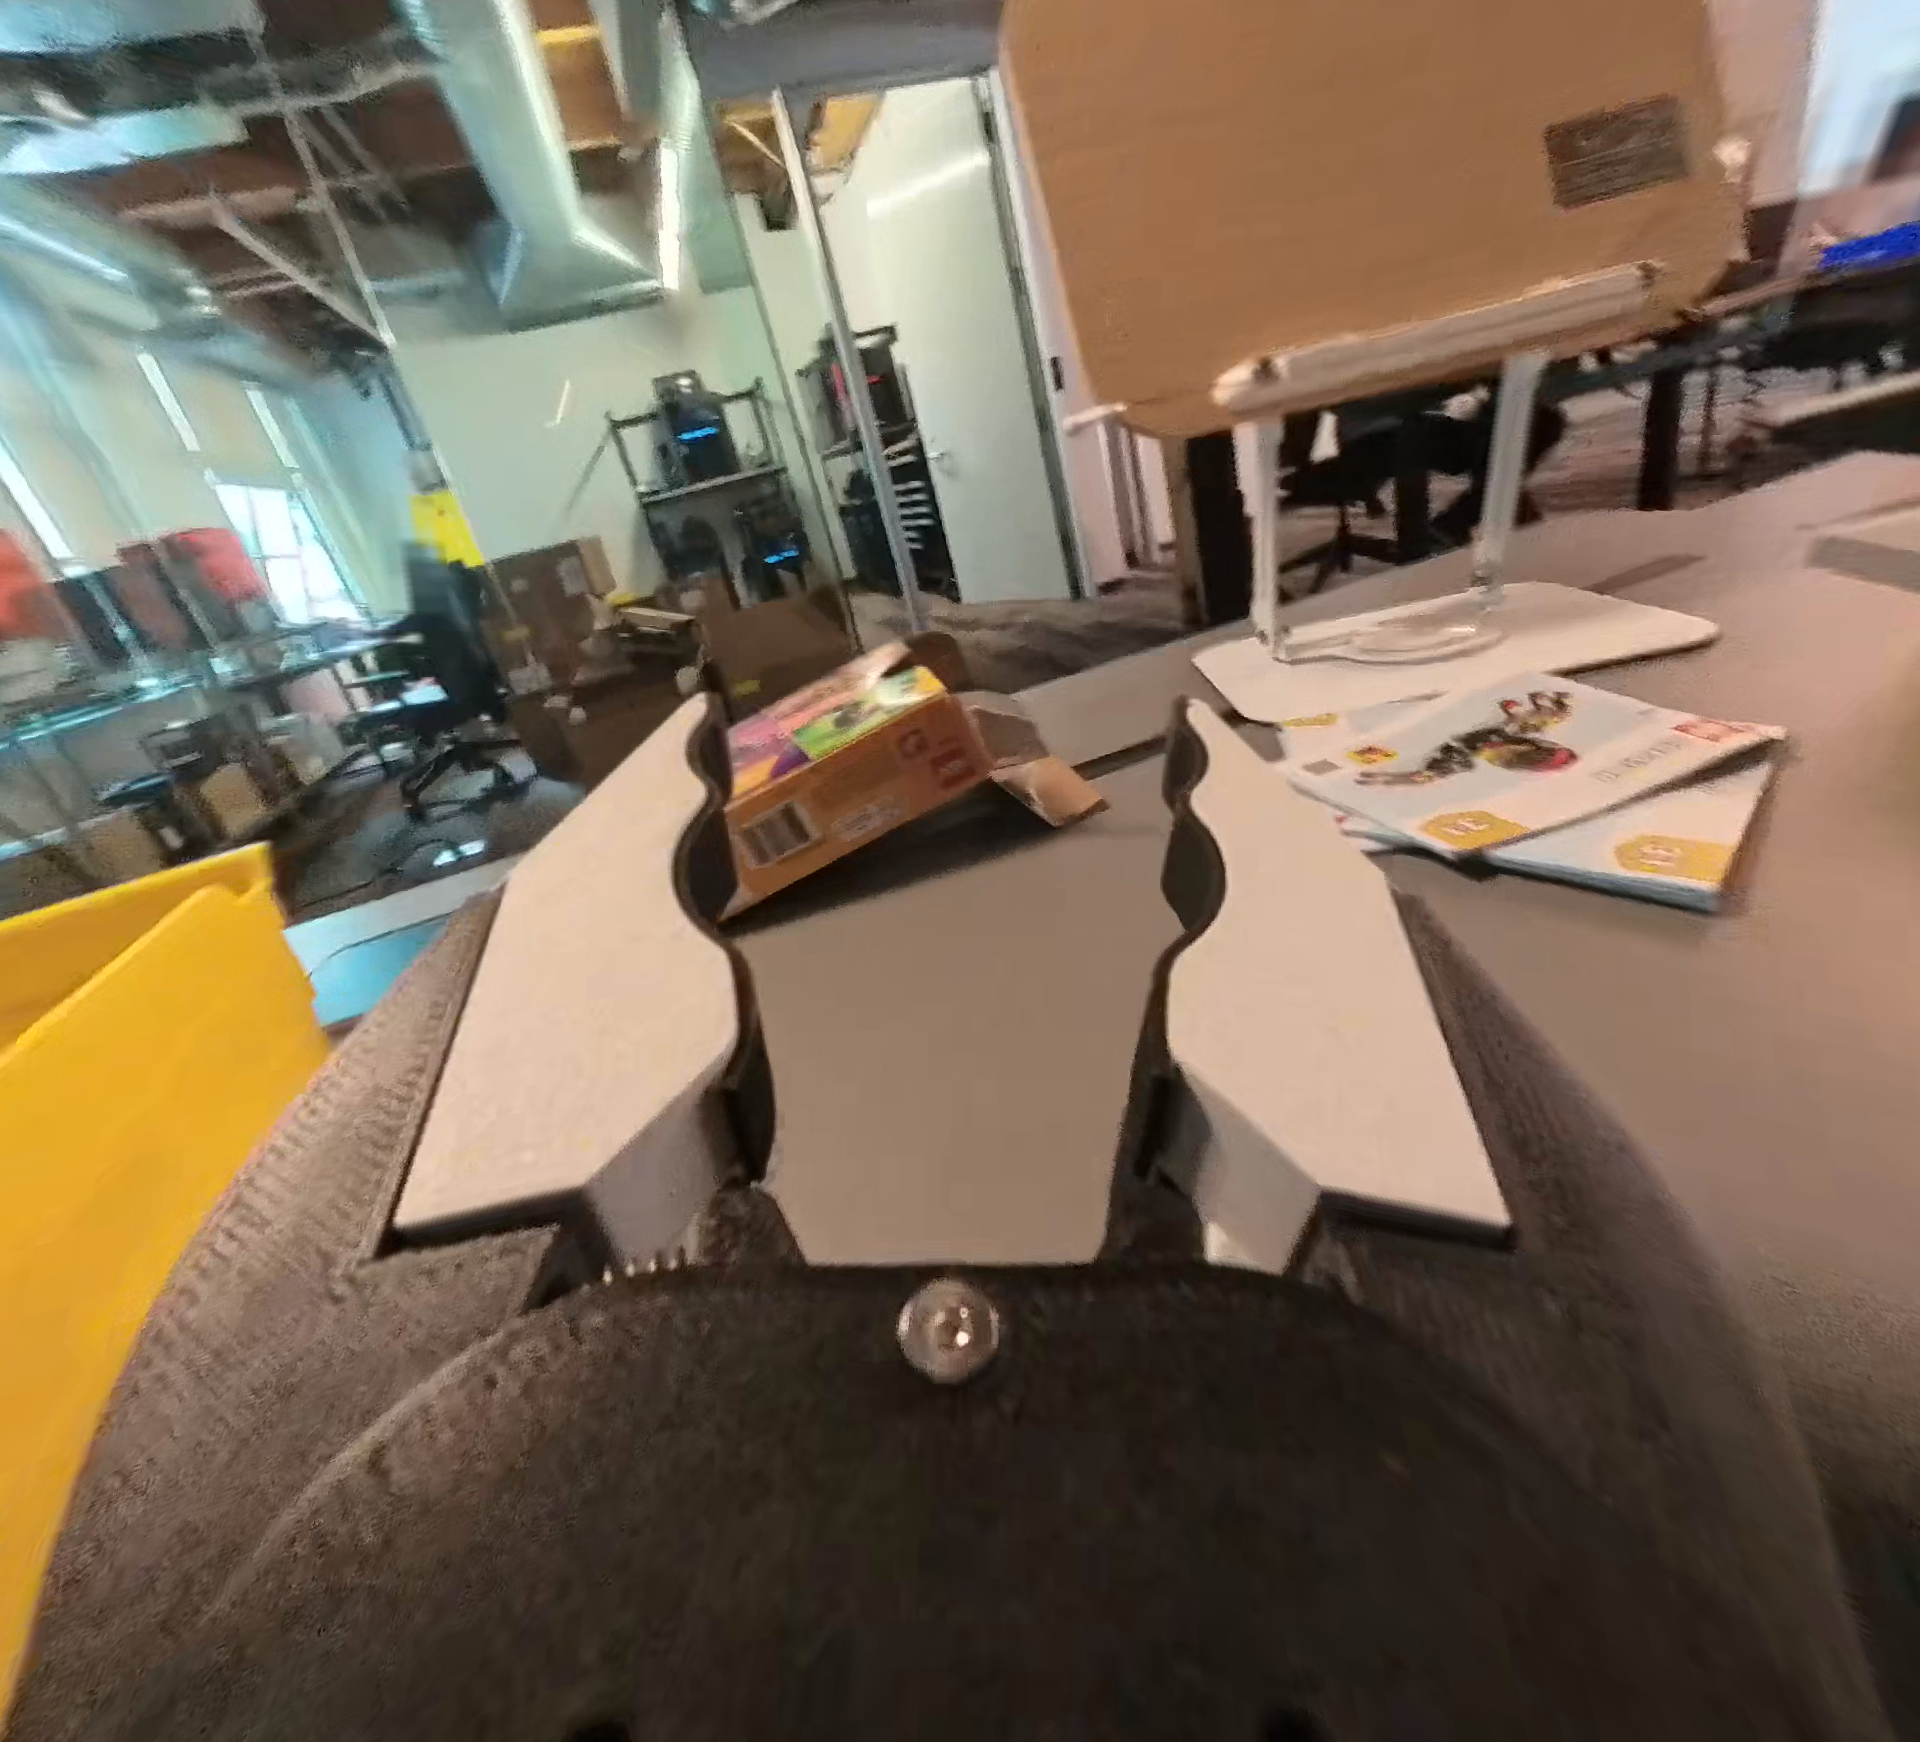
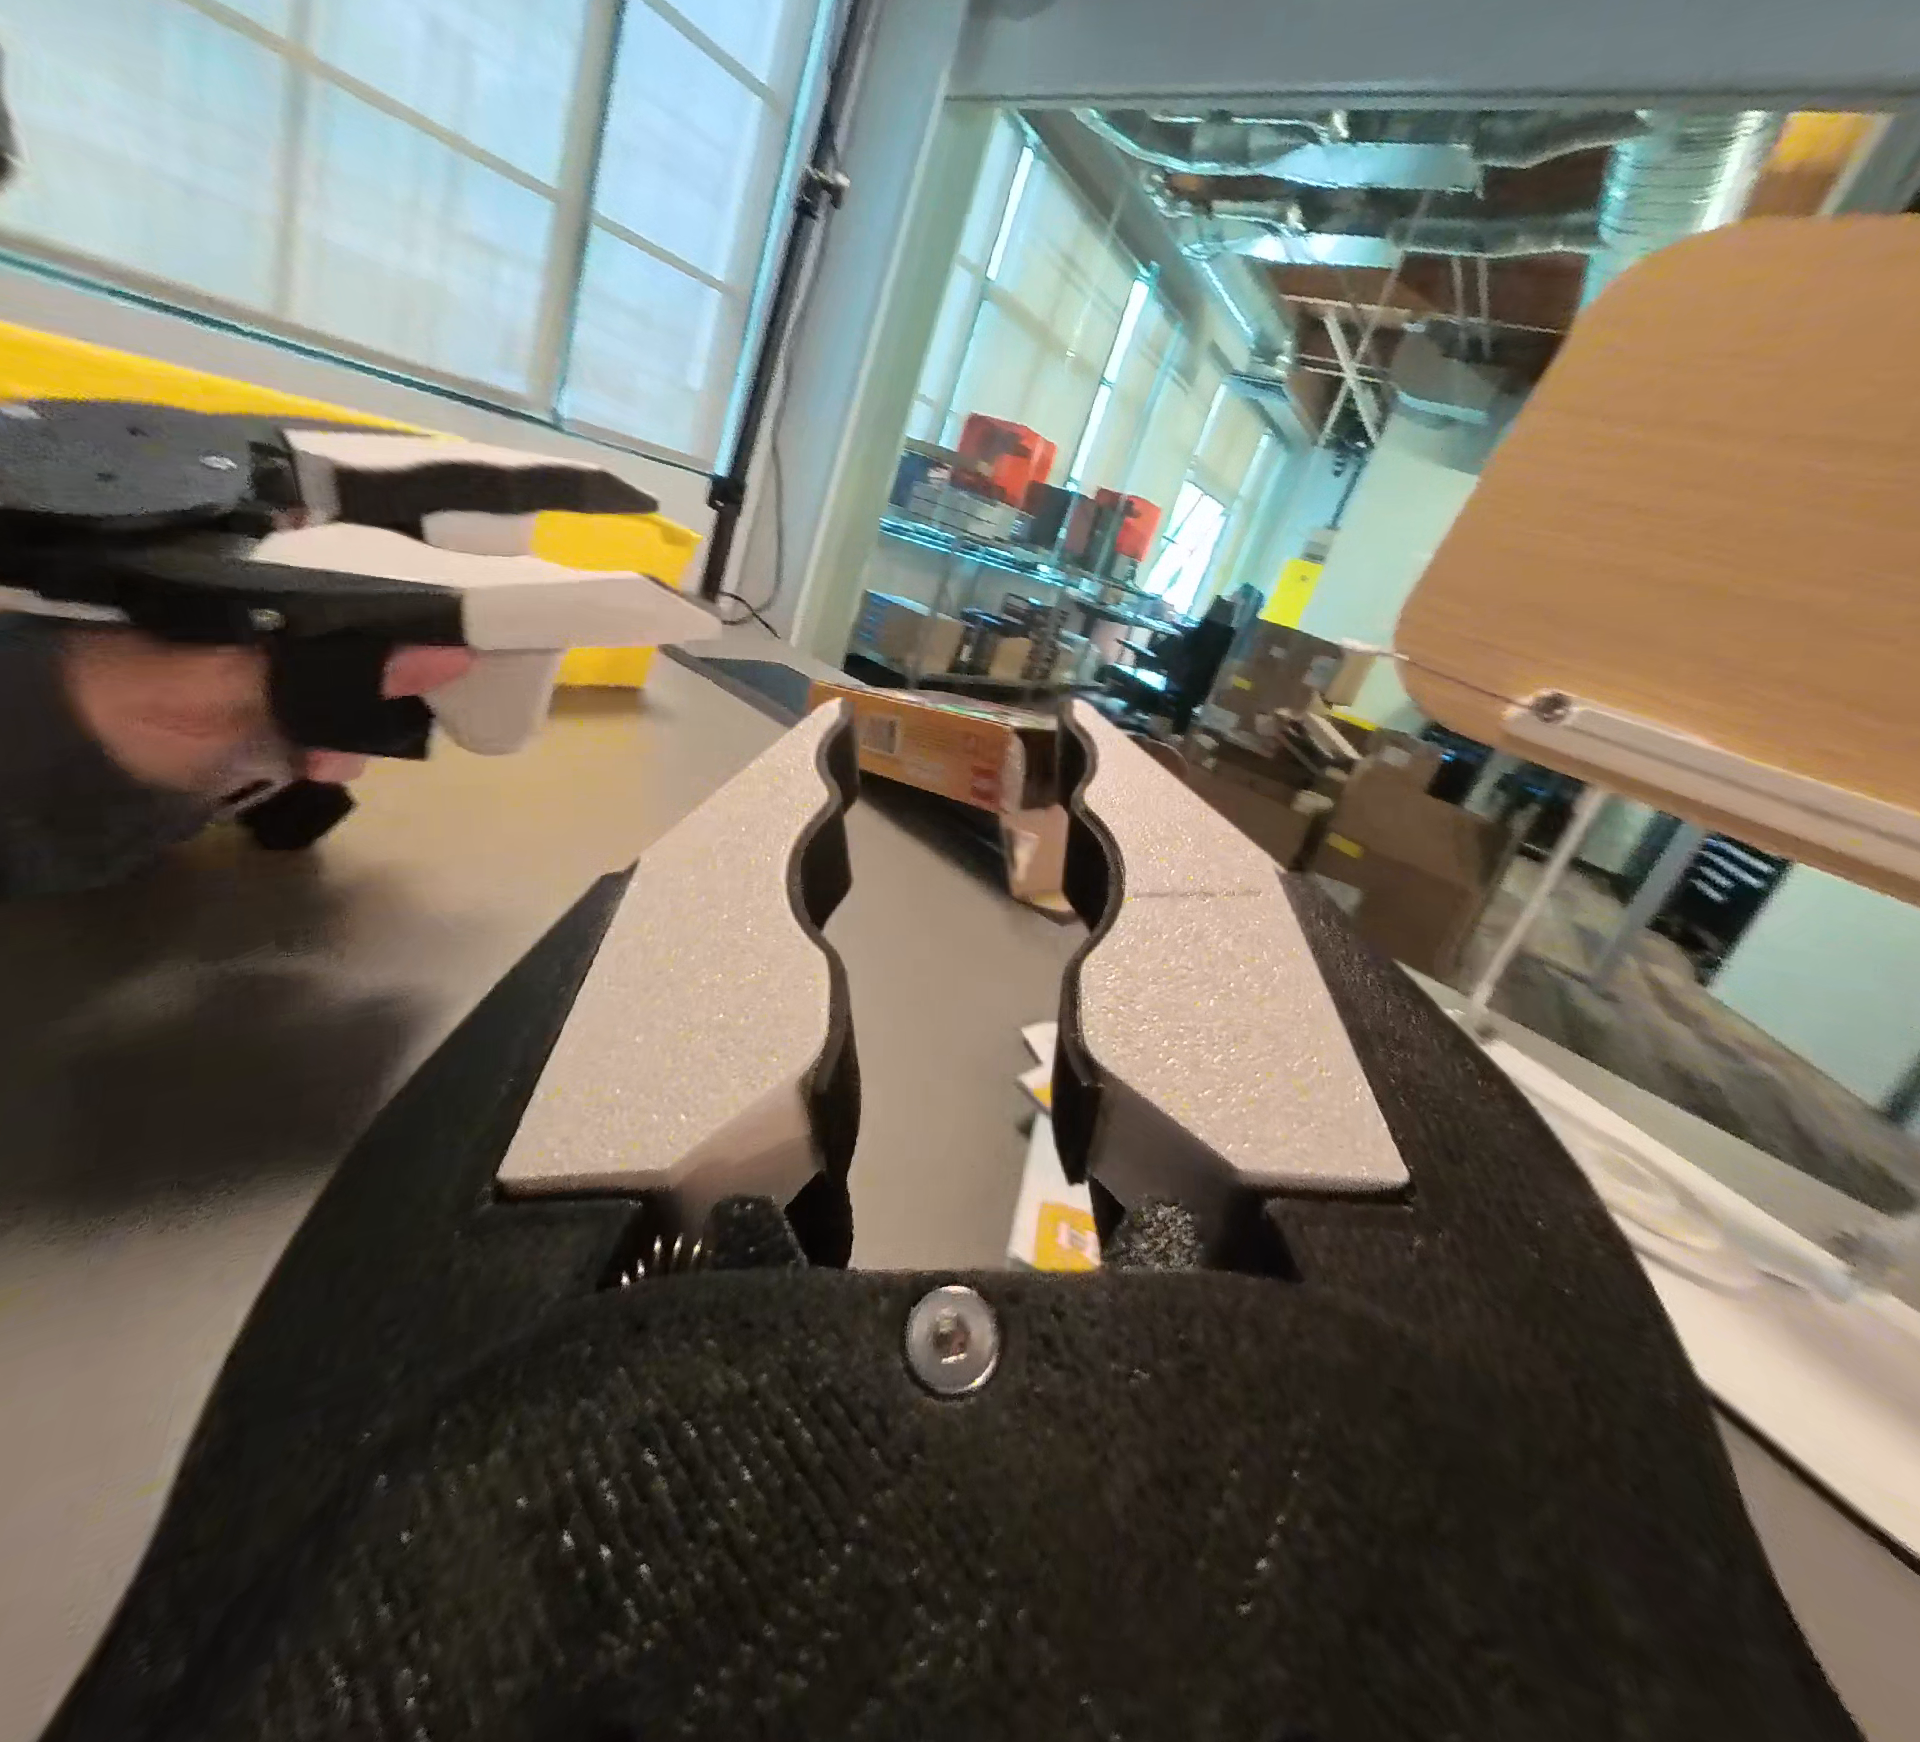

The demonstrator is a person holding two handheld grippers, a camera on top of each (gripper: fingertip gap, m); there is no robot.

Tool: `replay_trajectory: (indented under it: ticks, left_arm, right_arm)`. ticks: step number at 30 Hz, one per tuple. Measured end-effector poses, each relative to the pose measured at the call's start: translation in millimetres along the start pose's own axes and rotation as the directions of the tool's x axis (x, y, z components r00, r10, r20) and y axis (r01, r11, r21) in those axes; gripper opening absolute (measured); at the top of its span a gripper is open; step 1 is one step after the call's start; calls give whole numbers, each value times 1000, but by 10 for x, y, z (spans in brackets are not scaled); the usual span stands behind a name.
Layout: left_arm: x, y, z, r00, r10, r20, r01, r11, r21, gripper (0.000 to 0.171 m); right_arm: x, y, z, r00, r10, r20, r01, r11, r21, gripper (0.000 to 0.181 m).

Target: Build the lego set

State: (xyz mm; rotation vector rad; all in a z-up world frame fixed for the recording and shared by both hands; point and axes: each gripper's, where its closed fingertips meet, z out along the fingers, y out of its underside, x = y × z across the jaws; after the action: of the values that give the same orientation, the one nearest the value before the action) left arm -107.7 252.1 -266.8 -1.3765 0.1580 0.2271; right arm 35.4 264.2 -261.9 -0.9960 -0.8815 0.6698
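An orange lego box (image 1: 852, 783) with an opened end flap lies on the grey table (image 1: 935, 1069), just past my left gripper's tips. My left gripper (image 1: 940, 726) is open and empty, pointing at the box. Instruction booklets (image 1: 1538, 767) lie to the right of the box. In the right wrist view the same box (image 2: 935, 742) lies ahead between my fingertips. My right gripper (image 2: 956, 721) is open and empty, low over the table. The left gripper (image 2: 665, 560) shows at the left, held by a hand. A booklet corner (image 2: 1055, 1225) shows under my right gripper.
A wooden book stand (image 1: 1371, 134) on a white base (image 1: 1455, 643) stands at the back right; it also shows in the right wrist view (image 2: 1704, 529). A yellow bin (image 1: 125, 1121) sits at the left, and shows near the window (image 2: 613, 580). The table edge lies behind the box.
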Motion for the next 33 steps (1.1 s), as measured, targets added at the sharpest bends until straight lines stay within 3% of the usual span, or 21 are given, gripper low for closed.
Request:
replay_trajectory:
  ticks: [6, 10, 18, 27, 31, 33]
  left_arm:
    - [179, 92, 95, 996, 33, -84, -37, 998, -48, 84]
    - [238, 52, 59, 992, -3, -129, -1, 1000, -29, 79]
    - [248, 26, 5, 987, -59, -151, 56, 998, -26, 76]
    - [276, 27, -26, 983, -76, -166, 72, 997, -31, 73]
    - [298, 29, -24, 983, -70, -172, 65, 997, -31, 73]
    - [340, 31, -15, 981, -56, -186, 51, 998, -31, 73]
  right_arm:
    - [332, 110, -1, 965, -171, -200, 154, 983, -98, 33]
    - [702, 166, -123, 903, -213, -373, 160, 973, -169, 33]
    - [1092, 172, -402, 775, -247, -582, 131, 963, -234, 30]
    - [1096, 200, -442, 761, -275, -588, 134, 953, -273, 29]
    - [1212, 488, -454, 787, -259, -560, 33, 924, -381, 36]
    - [1221, 626, -407, 840, -187, -510, -47, 910, -412, 42]
